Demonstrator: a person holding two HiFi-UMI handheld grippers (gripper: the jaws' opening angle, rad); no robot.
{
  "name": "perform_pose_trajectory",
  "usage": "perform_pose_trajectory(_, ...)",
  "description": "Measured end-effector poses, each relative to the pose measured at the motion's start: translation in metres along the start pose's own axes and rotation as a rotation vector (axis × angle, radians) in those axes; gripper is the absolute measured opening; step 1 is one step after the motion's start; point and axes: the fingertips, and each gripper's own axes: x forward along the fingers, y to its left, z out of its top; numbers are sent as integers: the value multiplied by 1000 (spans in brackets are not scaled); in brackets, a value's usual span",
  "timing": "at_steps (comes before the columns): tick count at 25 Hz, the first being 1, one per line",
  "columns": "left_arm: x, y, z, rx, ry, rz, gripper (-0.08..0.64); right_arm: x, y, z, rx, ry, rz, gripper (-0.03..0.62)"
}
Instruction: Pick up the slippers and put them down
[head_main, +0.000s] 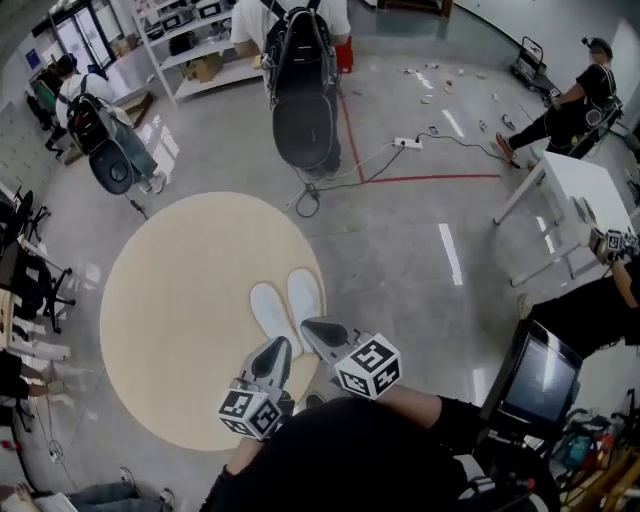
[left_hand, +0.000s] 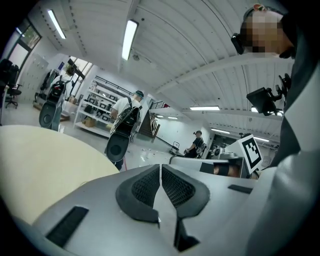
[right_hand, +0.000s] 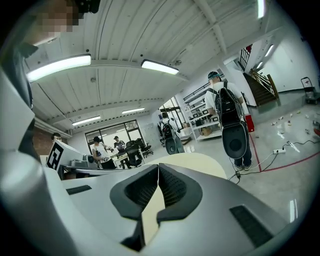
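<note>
**Round beige mat on a grey polished floor, white slippers lying at the tips of both tongs**

The pair lies flat and side by side on the mat, just ahead of the tongs and close to the mat's right-hand edge. The left tongs point at the heel of the nearer slipper and the right tongs at the heel of the other. Whether either tip touches cannot be told. In each gripper view the jaws are pressed together, with nothing between the ribbed pads. The mat's edge curves past just to the right of the right tongs, and from there the floor runs to a white table well off to that side. A monitor stands nearer on the same side. Left of the left tongs the mat spreads wide. Ahead, past its far edge, a person with a black backpack stands by a trailing cable
</note>
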Motion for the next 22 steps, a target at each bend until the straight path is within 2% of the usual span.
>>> perform_pose_trajectory(3,-8,8,-7,-15,13,-24,25,4,3,-9,26,-1,-39,17)
perform_pose_trajectory(7,10,-36,-21,0,48,-54,25,-43,-15,-11,56,-15,-67,17)
perform_pose_trajectory(9,8,-44,-29,2,61,-71,24,-54,-13,-18,65,-20,-80,17)
perform_pose_trajectory(15,-26,1,-48,-14,81,-115,25,-14,19,-50,64,-7,-119,15)
perform_pose_trajectory(22,-76,20,-58,-30,97,-115,23,-3,65,-71,85,-8,-134,15)
